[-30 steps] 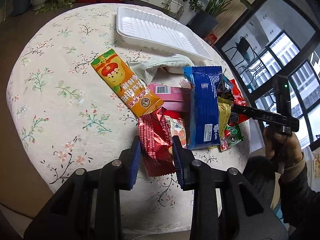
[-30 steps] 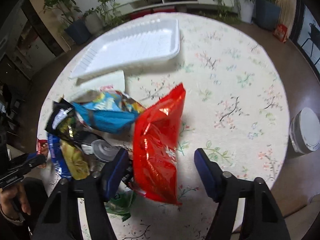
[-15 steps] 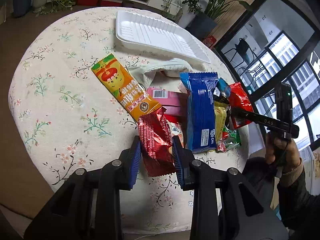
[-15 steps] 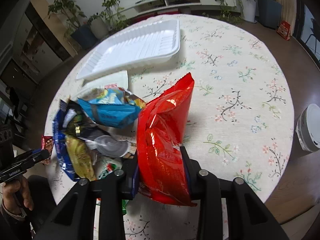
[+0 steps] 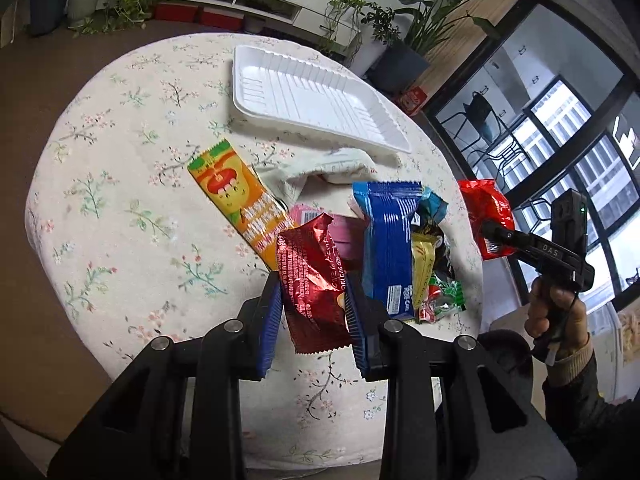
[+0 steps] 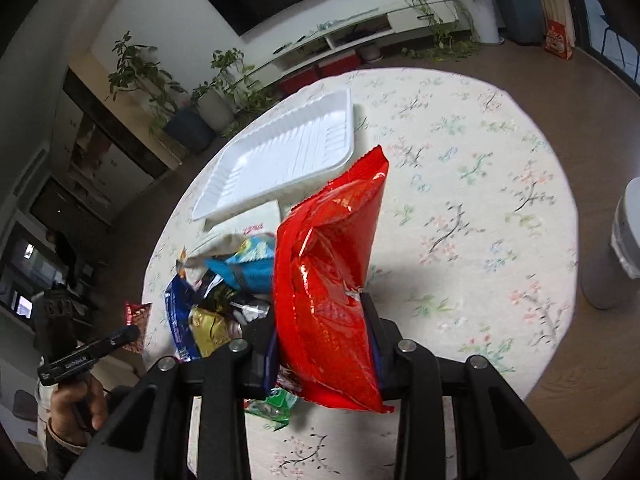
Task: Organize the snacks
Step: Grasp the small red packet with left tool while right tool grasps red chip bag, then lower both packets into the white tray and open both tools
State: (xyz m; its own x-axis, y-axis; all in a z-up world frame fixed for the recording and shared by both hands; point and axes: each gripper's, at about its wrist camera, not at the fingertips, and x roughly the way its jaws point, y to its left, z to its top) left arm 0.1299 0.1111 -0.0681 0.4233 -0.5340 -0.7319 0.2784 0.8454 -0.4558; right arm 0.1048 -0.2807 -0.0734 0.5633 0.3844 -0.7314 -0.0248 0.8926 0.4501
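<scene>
My left gripper (image 5: 313, 312) is shut on a dark red foil snack packet (image 5: 312, 280) and holds it lifted above the table. My right gripper (image 6: 324, 332) is shut on a bright red snack bag (image 6: 328, 276), also lifted; the bag shows in the left wrist view (image 5: 484, 216) too. A pile of snacks stays on the table: an orange packet (image 5: 240, 200), a blue packet (image 5: 388, 240), a pink packet (image 5: 344, 232) and a yellow one (image 5: 422, 268). An empty white tray (image 5: 312, 100) lies at the far side, also in the right wrist view (image 6: 280, 152).
The round table has a floral cloth (image 5: 120, 184). A pale green pouch (image 5: 320, 168) lies between tray and pile. A white bin (image 6: 616, 248) stands on the floor to the right. Potted plants (image 5: 404, 40) and a low shelf stand behind the table.
Both grippers have risen with their packets. The right gripper went from open to shut on the bright red bag and lifted it. The left lifted the dark red packet off the pile.
</scene>
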